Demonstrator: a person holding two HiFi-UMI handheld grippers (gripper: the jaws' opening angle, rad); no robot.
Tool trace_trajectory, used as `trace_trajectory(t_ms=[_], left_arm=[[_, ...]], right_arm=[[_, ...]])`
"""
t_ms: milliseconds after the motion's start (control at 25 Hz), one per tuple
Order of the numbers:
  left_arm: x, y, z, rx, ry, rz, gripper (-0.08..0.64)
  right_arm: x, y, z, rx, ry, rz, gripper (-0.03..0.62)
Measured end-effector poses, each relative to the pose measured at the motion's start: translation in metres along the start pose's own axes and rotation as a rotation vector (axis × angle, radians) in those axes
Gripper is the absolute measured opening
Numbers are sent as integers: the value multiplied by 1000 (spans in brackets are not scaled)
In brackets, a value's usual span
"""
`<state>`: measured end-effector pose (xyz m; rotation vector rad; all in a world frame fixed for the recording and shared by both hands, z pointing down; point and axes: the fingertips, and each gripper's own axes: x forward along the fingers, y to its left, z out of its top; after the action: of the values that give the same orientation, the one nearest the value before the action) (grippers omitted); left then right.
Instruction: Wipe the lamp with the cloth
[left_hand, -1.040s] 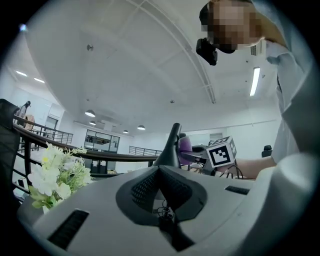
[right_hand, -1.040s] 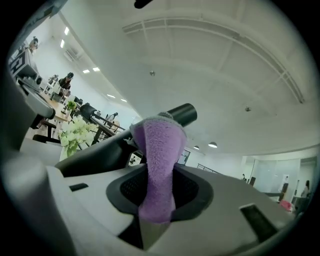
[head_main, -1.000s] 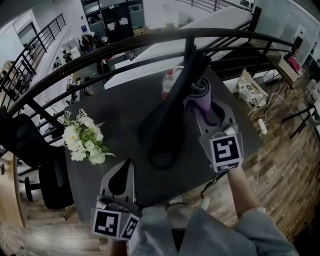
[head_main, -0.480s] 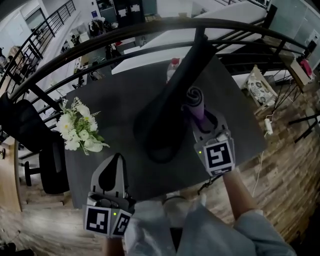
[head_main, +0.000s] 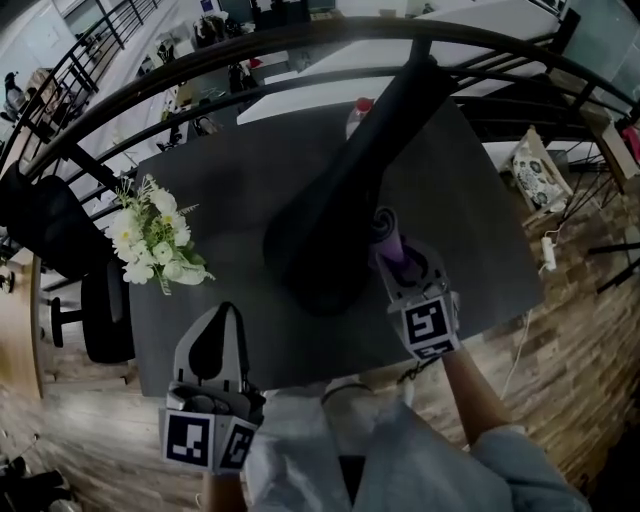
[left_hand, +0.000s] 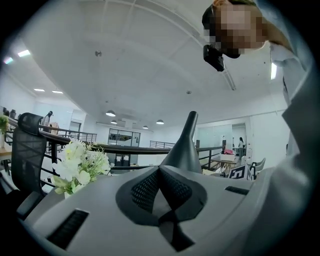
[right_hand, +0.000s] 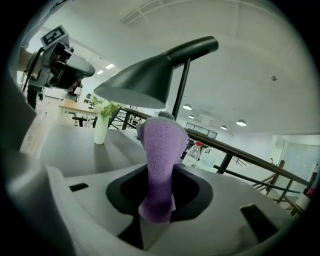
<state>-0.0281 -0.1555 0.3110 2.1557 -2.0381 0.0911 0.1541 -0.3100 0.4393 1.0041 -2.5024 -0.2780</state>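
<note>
Head view: A black lamp (head_main: 340, 210) is being shown standing on a dark counter (head_main: 230, 190), its shade leaning toward the near edge. A rolled purple cloth (head_main: 390, 235) is being pinched by the right gripper (head_main: 398, 252) and held just beside the shade's right edge. The left gripper (head_main: 222, 330) is being held over the counter's near edge, well apart from the lamp. White flowers (head_main: 150, 240) are being shown at the left and a bottle (head_main: 360, 110) behind the lamp.

Left gripper view: The left gripper (left_hand: 161, 172) is being held with its jaws pressed together and nothing between them. The lamp (left_hand: 184, 150) is being seen beyond them and the flowers (left_hand: 80, 165) to the left.

Right gripper view: The cloth (right_hand: 160, 165) is being clamped upright by the right gripper (right_hand: 159, 200), its top close under the lamp (right_hand: 145, 80) shade; whether they are touching cannot be told. The flowers (right_hand: 101, 125) and the bottle (right_hand: 192, 152) are being seen on the counter (right_hand: 75, 145).
</note>
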Motion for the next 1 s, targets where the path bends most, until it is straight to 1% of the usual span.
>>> trace_trajectory(t_ms=[120,240,360,600,840,1000], left_arm=[[-1,3,-8,-5,27,34,5],[-3,6,-9,-4,25,53,5],[-8,8,-11,-8,35,74,5],[-14,16,-24,-8,78,98,5],[-20,24,-32,-7,111,104,5],[-21,28,-32,-11,118,105,5]], right_arm=[[3,16,-22,-9,26,32,117],[5,26,-42,-24,59,48,117],[7,37,-58,-10,100,70,117],[18,65,-102,-12,241,125,115],[16,101,-140,58,358,194,115],[7,128,-142,95,383,234,115]])
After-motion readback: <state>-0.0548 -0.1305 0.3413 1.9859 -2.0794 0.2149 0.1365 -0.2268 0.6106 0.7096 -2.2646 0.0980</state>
